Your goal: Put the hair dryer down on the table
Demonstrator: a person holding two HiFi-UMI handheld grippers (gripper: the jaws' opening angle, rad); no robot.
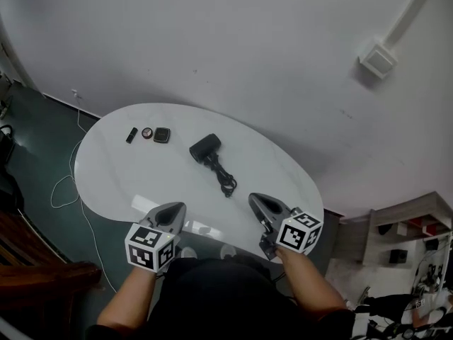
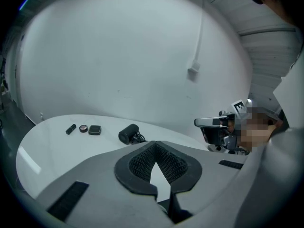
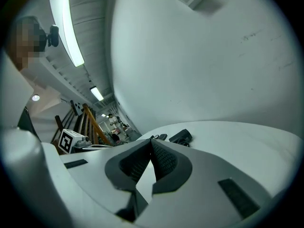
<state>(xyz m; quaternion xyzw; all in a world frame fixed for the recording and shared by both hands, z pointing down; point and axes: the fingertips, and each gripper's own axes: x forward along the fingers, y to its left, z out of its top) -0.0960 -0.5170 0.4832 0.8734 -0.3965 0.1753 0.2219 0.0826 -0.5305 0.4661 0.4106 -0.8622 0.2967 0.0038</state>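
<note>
A black hair dryer [image 1: 205, 147] lies on its side in the middle of the white oval table [image 1: 127, 172], its black cord [image 1: 225, 179] coiled toward me. It also shows as the dryer [image 2: 128, 133] in the left gripper view and the dryer [image 3: 181, 137] in the right gripper view. Both grippers hover over the near table edge, well short of the dryer. My left gripper [image 1: 174, 211] [image 2: 155, 144] is shut with nothing in it. My right gripper [image 1: 257, 200] [image 3: 151, 141] is likewise shut and holds nothing.
At the table's far left lie a black tube [image 1: 132, 134], a round compact [image 1: 147, 132] and a square black case [image 1: 162, 134]. A white cable [image 1: 67, 183] trails on the floor at left. Shelves [image 1: 407, 232] stand at right, dark wooden furniture [image 1: 35, 268] at left.
</note>
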